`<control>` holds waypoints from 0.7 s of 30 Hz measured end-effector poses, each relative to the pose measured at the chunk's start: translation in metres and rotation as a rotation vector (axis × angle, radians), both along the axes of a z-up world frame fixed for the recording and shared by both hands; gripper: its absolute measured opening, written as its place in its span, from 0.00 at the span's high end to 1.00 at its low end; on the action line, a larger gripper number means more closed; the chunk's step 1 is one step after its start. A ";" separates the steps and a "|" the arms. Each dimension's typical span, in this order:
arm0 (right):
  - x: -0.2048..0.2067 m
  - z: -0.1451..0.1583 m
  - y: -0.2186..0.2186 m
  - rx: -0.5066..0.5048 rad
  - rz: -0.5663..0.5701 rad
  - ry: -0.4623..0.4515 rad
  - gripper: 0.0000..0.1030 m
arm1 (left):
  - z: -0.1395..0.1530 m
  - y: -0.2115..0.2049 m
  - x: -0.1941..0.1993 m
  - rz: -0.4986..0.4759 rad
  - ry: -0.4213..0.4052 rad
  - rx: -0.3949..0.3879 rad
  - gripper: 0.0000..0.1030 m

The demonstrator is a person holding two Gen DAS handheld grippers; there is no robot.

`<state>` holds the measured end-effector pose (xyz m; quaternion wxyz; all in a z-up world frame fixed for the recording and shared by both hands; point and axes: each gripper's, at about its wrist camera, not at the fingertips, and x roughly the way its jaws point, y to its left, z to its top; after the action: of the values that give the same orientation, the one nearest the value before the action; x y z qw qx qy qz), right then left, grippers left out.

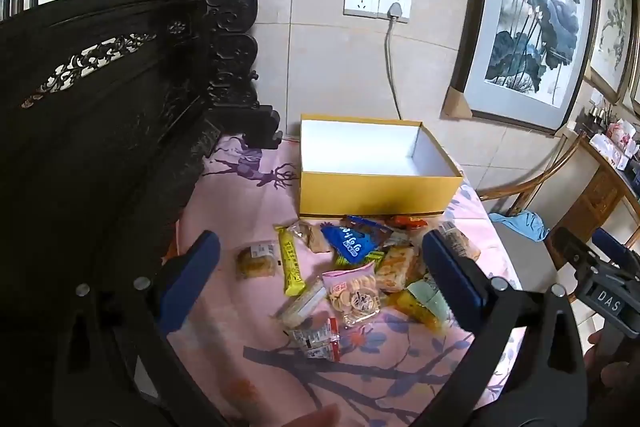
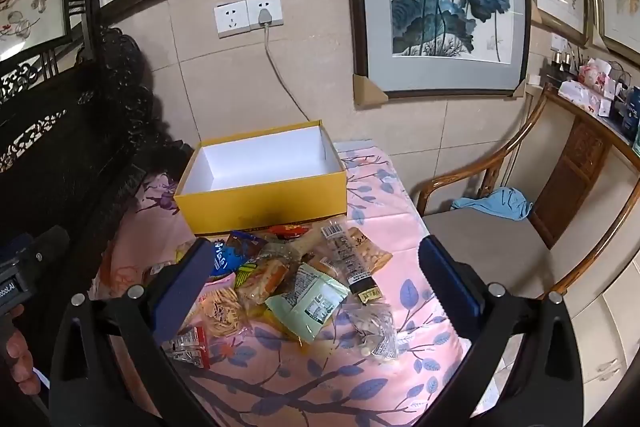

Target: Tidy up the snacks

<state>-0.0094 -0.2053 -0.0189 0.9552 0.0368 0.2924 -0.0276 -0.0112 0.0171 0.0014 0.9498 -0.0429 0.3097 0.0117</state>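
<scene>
The left hand-held gripper hangs with its two blue fingers spread wide and nothing between them, above the near part of the snack pile. The right hand-held gripper is just as wide open and holds nothing, over the same pile.

One yellow box with a white inside stands open just beyond the pile, on the far part of the table with its pink flowered cloth. The packets overlap too much for an exact count; there are well over ten.

The left wrist view alone shows a round cake in clear wrap lying apart at the left, beside a long yellow packet. The right wrist view alone shows a clear bag of pale nuts at the near right and a light green pouch.

A dark carved screen borders the table on the left. One wooden chair with a blue cloth stands right. Two wall sockets, one with a plug, sit above the box.
</scene>
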 end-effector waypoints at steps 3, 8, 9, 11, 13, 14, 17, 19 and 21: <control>0.004 -0.004 0.001 -0.014 0.005 0.020 0.01 | 0.001 0.000 -0.002 -0.005 -0.009 -0.014 0.02; 0.006 -0.010 0.000 0.008 0.008 0.045 0.01 | 0.001 -0.009 -0.005 -0.017 -0.020 0.010 0.02; 0.007 -0.011 0.001 0.005 0.012 0.053 0.01 | 0.001 -0.010 -0.005 -0.020 -0.019 0.013 0.02; 0.007 -0.013 0.002 -0.006 0.018 0.062 0.01 | 0.000 -0.013 -0.004 -0.026 -0.016 0.018 0.02; 0.007 -0.015 0.001 -0.010 0.003 0.057 0.01 | -0.001 -0.015 -0.003 -0.030 -0.011 0.029 0.02; 0.007 -0.014 0.000 -0.008 -0.007 0.052 0.01 | -0.001 -0.016 -0.002 -0.031 -0.010 0.037 0.02; 0.005 -0.008 -0.006 0.031 -0.018 0.011 0.01 | -0.004 -0.018 -0.002 -0.032 -0.011 0.063 0.02; 0.003 -0.001 -0.006 0.023 -0.021 -0.038 0.01 | -0.004 -0.017 -0.002 -0.029 -0.012 0.068 0.02; 0.004 0.003 -0.002 -0.011 -0.002 -0.046 0.01 | -0.004 -0.016 -0.001 -0.013 -0.020 0.071 0.02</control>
<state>-0.0056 -0.2076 -0.0158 0.9618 0.0325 0.2703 -0.0291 -0.0120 0.0013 -0.0028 0.9538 -0.0072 0.2999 0.0161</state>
